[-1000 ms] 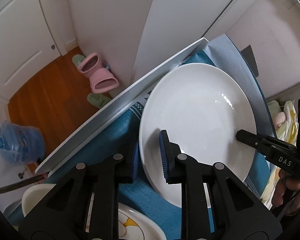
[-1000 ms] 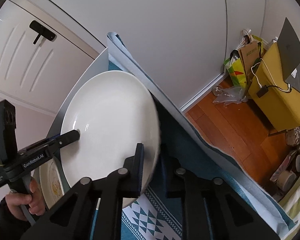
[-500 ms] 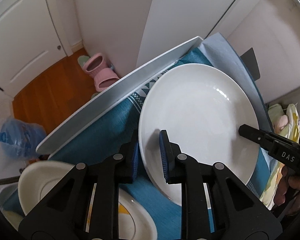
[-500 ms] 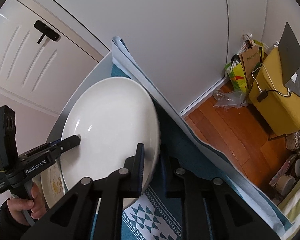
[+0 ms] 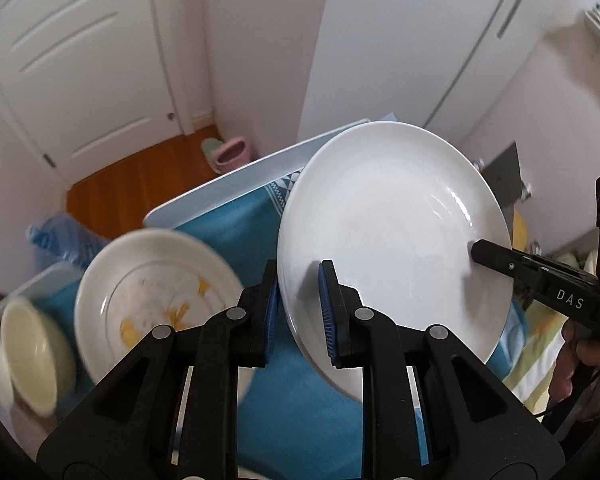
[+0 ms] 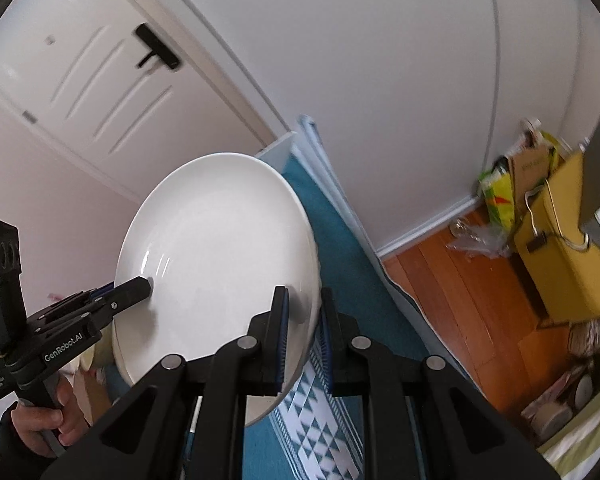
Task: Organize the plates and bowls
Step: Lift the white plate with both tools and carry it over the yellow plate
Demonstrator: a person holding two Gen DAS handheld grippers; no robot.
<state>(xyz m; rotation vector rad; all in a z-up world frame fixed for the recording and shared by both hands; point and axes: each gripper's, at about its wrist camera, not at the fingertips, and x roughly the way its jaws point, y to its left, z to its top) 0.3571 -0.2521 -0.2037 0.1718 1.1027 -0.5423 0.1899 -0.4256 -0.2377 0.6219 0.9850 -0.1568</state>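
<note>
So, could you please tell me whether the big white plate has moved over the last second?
Yes. The white plate, clamped by both grippers, has risen: its far rim now stands above the white table edge, which it lay below a second ago.

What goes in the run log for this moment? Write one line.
left gripper: shut on plate | right gripper: shut on plate | plate: lifted, tilted

Black two-finger grippers with blue pads

The left gripper (image 5: 298,312) and right gripper (image 6: 302,344) have matte black linkages, silver rivets and ribbed blue pads (image 5: 327,316); white lettering reads "DAS" and "GenRobot.AI".
</note>
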